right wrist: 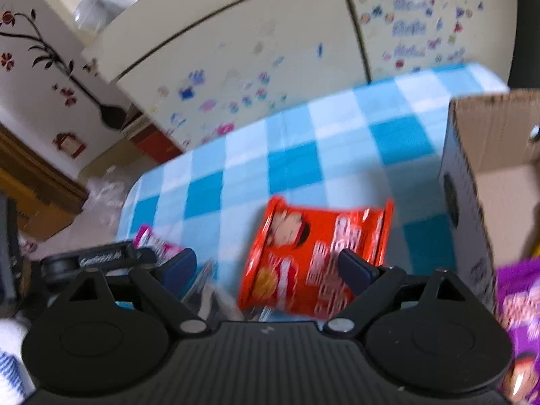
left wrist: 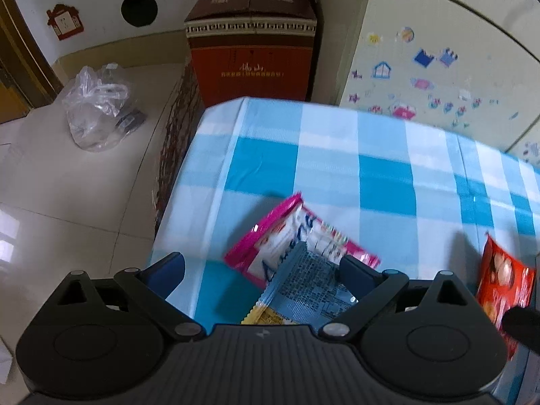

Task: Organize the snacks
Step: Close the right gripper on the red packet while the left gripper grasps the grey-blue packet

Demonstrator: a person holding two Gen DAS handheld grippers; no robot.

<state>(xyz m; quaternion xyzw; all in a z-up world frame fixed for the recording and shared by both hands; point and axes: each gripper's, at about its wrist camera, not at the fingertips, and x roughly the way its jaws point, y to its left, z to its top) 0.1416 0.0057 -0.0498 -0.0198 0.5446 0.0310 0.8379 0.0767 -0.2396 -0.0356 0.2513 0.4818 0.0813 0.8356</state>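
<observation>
On the blue-and-white checked tablecloth (left wrist: 337, 155) a pink-and-white snack packet (left wrist: 290, 233) lies tilted, with a blue printed packet (left wrist: 303, 287) overlapping its near end. My left gripper (left wrist: 263, 268) hovers over both, open, its right finger above the blue packet. A red snack packet (right wrist: 303, 253) lies further right, also showing as the red packet (left wrist: 503, 283) at the left wrist view's edge. My right gripper (right wrist: 268, 265) is open above it, nothing pressed between the pads. An open cardboard box (right wrist: 486, 155) stands at the right with a purple packet (right wrist: 519, 303) inside.
The table's left edge drops to a tiled floor holding a clear plastic bag (left wrist: 98, 111) and a red-brown carton (left wrist: 249, 40). A cream fridge with stickers (left wrist: 438, 67) stands behind the table. The left gripper's body (right wrist: 98, 260) shows at the right wrist view's left.
</observation>
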